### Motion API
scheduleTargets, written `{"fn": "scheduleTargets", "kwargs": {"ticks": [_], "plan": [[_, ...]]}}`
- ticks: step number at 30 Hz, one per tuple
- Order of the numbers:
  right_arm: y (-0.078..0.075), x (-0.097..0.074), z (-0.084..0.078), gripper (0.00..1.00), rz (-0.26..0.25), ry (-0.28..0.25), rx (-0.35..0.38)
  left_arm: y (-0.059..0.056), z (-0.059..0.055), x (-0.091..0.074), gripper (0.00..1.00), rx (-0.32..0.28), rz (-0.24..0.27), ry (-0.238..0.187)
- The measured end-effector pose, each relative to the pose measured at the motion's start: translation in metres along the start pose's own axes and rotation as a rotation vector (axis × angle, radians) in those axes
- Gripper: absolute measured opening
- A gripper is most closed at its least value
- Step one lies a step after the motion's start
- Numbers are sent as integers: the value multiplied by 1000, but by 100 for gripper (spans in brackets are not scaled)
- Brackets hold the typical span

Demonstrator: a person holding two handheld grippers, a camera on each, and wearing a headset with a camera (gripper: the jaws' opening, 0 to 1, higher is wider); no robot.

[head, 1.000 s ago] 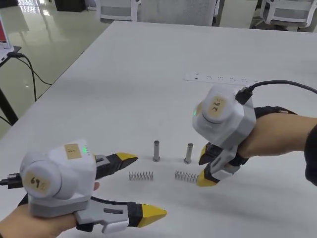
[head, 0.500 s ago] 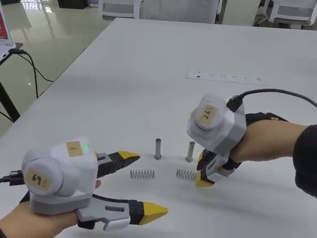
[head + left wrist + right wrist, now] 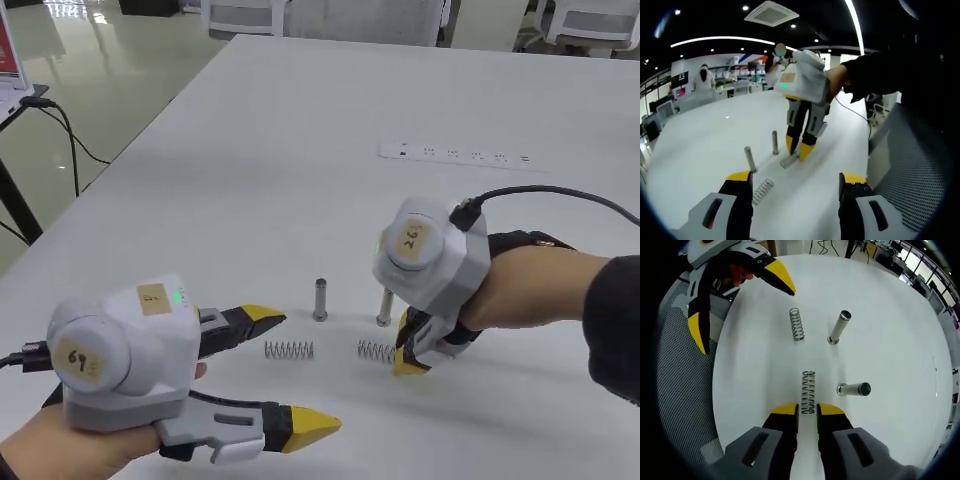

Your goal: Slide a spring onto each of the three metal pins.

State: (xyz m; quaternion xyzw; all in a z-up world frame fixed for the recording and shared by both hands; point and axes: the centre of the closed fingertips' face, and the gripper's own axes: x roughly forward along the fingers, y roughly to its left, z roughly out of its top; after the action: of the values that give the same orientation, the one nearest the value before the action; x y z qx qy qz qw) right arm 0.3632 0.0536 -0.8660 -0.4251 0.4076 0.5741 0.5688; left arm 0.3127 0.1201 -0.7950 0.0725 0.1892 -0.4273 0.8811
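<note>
In the head view, a spring (image 3: 377, 350) is seen on the bench (image 3: 250, 150) just before the right pin (image 3: 384, 312), its end flanked by the right gripper (image 3: 402, 348). In the left gripper view, the left gripper (image 3: 797, 177) is held spread wide, short of that pin. In the right gripper view, a pinch cannot be told from the nearly pressed-together jaws; the spring could be flicked away by an off-centre squeeze.
</note>
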Motion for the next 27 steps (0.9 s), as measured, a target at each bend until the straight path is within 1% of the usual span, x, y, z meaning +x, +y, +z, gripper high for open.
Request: {"fn": "scheduleTargets", "kwargs": {"ticks": [3, 7, 9, 11, 18, 22, 27], "plan": [[0, 0, 1, 8, -7, 2, -12, 0, 0, 0, 65, 0, 0, 1], [-1, 0, 1, 8, -13, 4, -19, 0, -1, 0, 65, 3, -3, 4], [-2, 0, 0, 7, -26, 3, -32, 0, -1, 1, 65, 4, -4, 6], [-1, -1, -1, 7, -17, 8, -31, -1, -1, 1, 65, 5, -7, 8], [6, -14, 2, 7, 3, -7, -35, -4, -1, 4, 62, 23, -31, 19], [12, -23, 5, 7, 23, -29, -30, -6, 1, 6, 61, 26, -43, 20], [21, -36, 7, 7, 30, -41, -54, -10, 4, 10, 59, 41, -66, 22]]}}
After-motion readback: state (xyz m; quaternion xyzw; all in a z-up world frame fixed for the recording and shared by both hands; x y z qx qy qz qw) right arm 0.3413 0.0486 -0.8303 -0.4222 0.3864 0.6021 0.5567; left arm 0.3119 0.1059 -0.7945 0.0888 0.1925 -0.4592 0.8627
